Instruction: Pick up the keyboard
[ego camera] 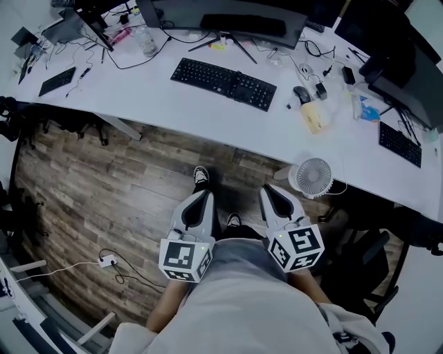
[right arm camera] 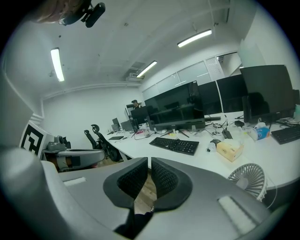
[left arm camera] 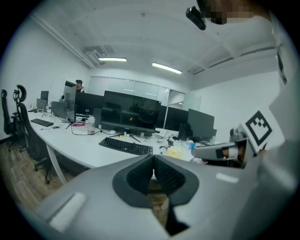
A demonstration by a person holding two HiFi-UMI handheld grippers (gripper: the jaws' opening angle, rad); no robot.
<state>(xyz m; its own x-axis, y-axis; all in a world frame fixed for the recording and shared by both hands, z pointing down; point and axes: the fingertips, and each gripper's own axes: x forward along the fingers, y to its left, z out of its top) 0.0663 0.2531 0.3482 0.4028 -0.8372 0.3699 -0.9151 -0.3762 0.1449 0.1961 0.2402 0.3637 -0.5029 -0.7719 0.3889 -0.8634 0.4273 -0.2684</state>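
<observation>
The keyboard [ego camera: 223,84] lies flat on the wide white desk [ego camera: 173,110], before the monitor [ego camera: 228,21], well ahead of you. Your left tongs [ego camera: 203,199] and right tongs [ego camera: 271,192] hang over the floor [ego camera: 104,187], both clenched and empty; open them before you reach each end, then lift level

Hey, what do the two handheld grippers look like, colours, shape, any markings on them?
Both the left gripper and right gripper have smooth light grey shells tapering to two jaws lined with dark ribbed pads. Each carries a white cube printed with black square markers. No cables show.
</observation>
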